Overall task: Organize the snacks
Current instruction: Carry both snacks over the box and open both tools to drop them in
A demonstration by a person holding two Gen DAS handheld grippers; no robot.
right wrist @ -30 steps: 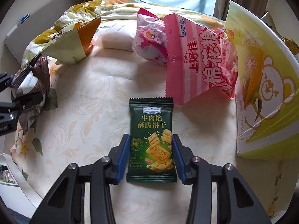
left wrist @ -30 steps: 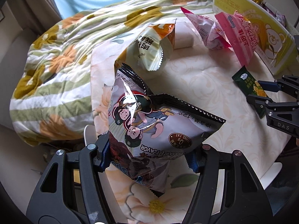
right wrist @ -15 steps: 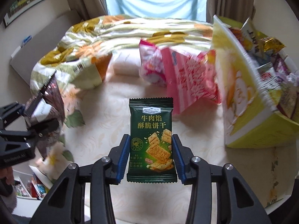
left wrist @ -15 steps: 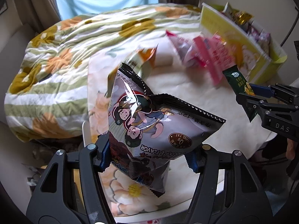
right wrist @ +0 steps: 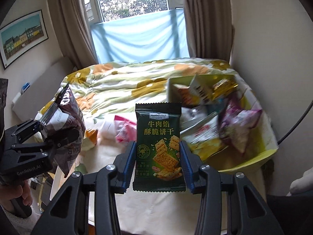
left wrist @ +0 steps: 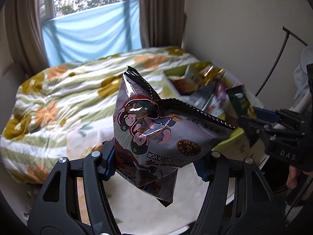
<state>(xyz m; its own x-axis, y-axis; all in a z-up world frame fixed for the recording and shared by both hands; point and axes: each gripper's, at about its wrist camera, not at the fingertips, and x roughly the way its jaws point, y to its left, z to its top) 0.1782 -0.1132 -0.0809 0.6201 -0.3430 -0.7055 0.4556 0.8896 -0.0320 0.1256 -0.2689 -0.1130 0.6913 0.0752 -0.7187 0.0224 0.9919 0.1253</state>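
Above table (right wrist: pixel 148 199), green cracker packet (right wrist: pixel 159 148) clamped between right gripper (right wrist: pixel 158 167) fingers

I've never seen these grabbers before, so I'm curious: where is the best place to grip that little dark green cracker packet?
Across its lower half, one pad on each long side edge, as the right gripper does now. The green cracker packet is flat and narrow, standing upright between the fingers, so coming from below leaves its top free to tip into the yellow box.

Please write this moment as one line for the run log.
left gripper: shut on chocolate snack bag | right gripper: shut on green cracker packet | both held above table | yellow snack box: partly filled
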